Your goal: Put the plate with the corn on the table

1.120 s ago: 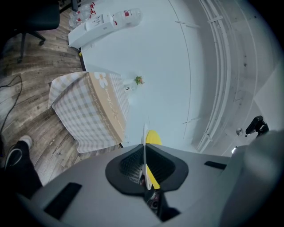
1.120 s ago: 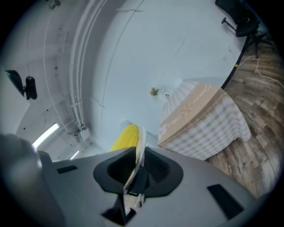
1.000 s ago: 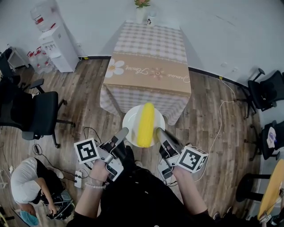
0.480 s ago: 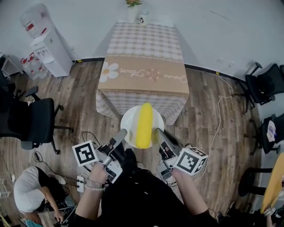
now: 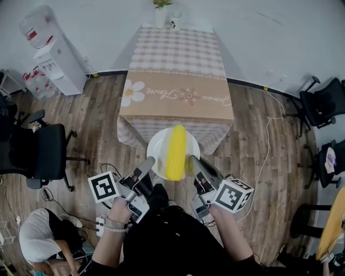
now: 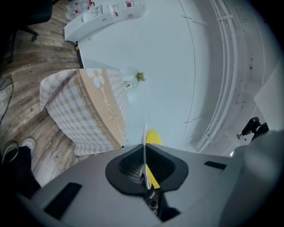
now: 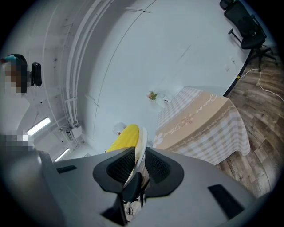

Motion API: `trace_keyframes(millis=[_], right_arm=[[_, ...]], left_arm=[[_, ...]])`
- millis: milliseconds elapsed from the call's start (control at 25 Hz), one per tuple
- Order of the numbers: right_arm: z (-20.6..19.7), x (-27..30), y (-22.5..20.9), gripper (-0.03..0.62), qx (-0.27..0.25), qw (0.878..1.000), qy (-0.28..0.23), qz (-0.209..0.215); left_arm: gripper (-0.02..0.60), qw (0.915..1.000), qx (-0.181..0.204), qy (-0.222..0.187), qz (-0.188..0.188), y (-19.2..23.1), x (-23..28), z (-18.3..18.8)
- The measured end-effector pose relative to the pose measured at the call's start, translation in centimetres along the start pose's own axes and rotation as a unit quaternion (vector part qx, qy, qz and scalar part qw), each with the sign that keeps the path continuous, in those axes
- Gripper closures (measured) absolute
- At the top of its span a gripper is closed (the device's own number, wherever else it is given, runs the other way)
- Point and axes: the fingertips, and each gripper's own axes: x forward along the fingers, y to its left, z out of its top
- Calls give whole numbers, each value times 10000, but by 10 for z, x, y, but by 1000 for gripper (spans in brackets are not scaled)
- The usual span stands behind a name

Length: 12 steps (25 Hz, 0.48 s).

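Note:
A white plate [image 5: 157,146] with a yellow corn cob [image 5: 175,151] on it hangs in the air just short of the near end of the checked-cloth table [image 5: 178,81]. My left gripper [image 5: 150,161] is shut on the plate's left rim and my right gripper [image 5: 191,160] is shut on its right rim. In the left gripper view the plate's edge [image 6: 144,146] runs between the pads, with the corn [image 6: 154,138] beyond. In the right gripper view the plate's rim [image 7: 142,142] sits in the jaws, next to the corn [image 7: 125,137].
A small flower vase [image 5: 161,12] and a cup [image 5: 174,22] stand at the table's far end. A water dispenser [image 5: 56,62] is at the left wall. Office chairs [image 5: 40,148] stand left and right [image 5: 323,105]. A person [image 5: 40,237] crouches at lower left; cables [image 5: 269,140] lie on the wood floor.
The view has shifted slightly, and the table's near end sits a little closer to the plate. Both grippers keep their hold on the plate. The crouching person has moved lower in view.

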Motion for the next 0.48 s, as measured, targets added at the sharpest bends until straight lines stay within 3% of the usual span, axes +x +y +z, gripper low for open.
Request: trace_keyframes(millis=[480], right_arm=[[19,34,-7,508,62,9999,-47,-150]], left_arm=[[560,9999,-108,108,-20,7,23,35]])
